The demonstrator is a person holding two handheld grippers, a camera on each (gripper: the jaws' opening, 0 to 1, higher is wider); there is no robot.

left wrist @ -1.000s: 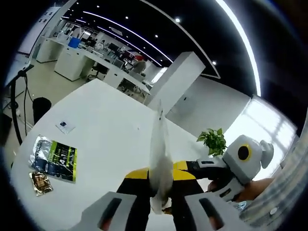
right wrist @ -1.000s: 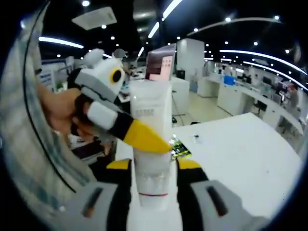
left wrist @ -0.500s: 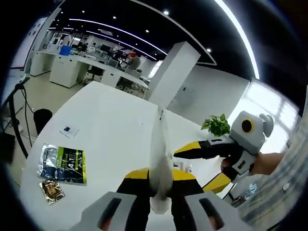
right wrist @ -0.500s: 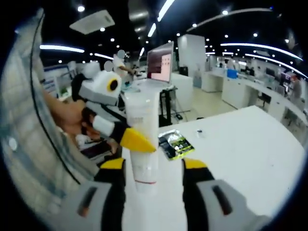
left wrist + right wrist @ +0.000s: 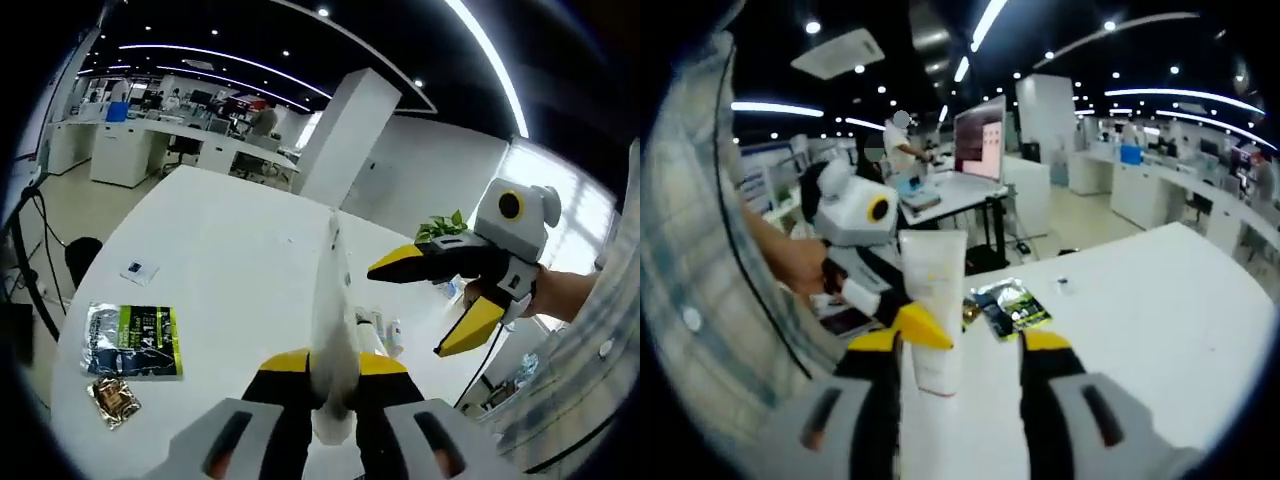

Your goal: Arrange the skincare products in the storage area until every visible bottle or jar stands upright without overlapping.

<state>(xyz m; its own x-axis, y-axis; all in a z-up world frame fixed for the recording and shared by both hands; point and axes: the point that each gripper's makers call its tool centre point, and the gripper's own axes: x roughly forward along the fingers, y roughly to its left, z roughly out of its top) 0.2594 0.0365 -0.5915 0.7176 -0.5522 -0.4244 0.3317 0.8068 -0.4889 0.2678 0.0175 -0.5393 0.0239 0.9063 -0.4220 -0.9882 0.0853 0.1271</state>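
Open-plan office space with ceiling strip lights and rows of white desks surrounds a large white table (image 5: 230, 260). In the left gripper view, the left gripper (image 5: 322, 375) has its yellow-tipped jaws pressed against a white tube (image 5: 333, 340), which is seen edge-on, so its label is hidden and its lower end is cut off between the jaws. The tube is held up above the table. To the right in the same view, the right gripper (image 5: 440, 305) hangs in the air with its yellow jaws spread wide and nothing between them; a hand (image 5: 555, 295) grips it, with a checked sleeve behind. Small bottles (image 5: 385, 335) stand on the table beyond the tube, too small to make out. A green and black packet (image 5: 132, 340) lies flat on the table to the left, a small brown packet (image 5: 112, 398) just beside it, and a tiny card (image 5: 136, 270) farther off. A potted plant (image 5: 440, 228) shows behind the right gripper.

In the right gripper view the tube faces broadside, its print too faint to read, clamped low down by the left gripper.
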